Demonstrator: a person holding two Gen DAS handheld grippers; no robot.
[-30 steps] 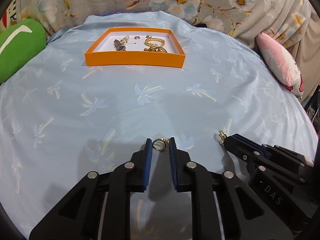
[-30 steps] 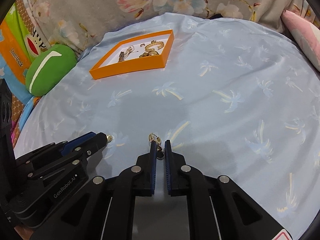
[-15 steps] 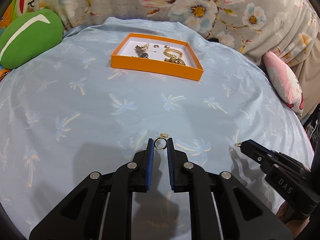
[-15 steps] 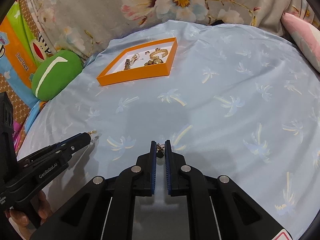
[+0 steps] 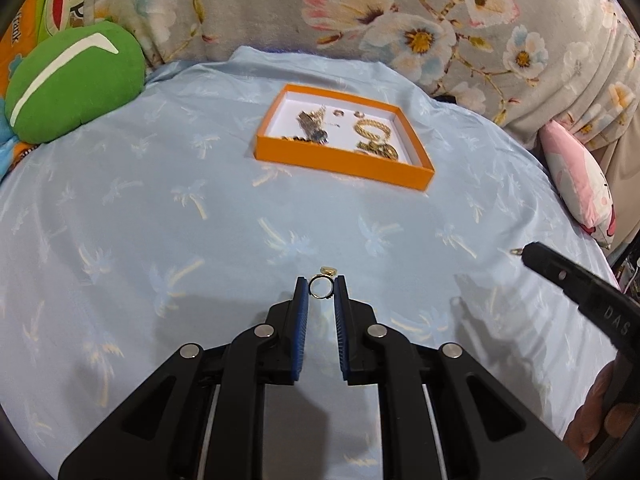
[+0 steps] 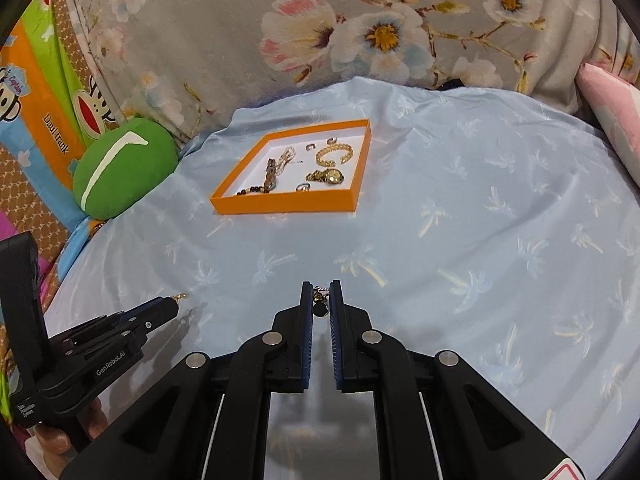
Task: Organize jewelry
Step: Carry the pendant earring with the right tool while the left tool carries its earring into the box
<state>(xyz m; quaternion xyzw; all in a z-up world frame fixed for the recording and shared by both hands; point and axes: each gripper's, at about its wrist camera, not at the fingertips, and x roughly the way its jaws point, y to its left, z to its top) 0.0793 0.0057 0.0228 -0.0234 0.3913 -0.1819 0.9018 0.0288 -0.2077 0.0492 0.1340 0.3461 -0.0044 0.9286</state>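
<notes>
My left gripper [image 5: 321, 287] is shut on a gold ring [image 5: 321, 286] with a small gold top and holds it above the blue cloth. My right gripper [image 6: 321, 298] is shut on a gold earring with a dark bead [image 6: 320, 305], also held above the cloth. The orange tray [image 5: 344, 164] with a white floor lies ahead near the back; it holds gold chains, a watch and small rings. It also shows in the right wrist view [image 6: 288, 204]. The right gripper appears at the right of the left wrist view [image 5: 532, 254], the left gripper at the lower left of the right wrist view [image 6: 170, 306].
A blue palm-print cloth [image 5: 160, 240] covers the surface. A green cushion [image 5: 72, 84] lies at the back left, a pink and white plush [image 5: 580, 184] at the right. A floral fabric [image 5: 360, 20] rises behind the tray.
Both grippers have lifted off the cloth with their pieces and moved up and apart. The tray now sits further right in the left wrist view.
</notes>
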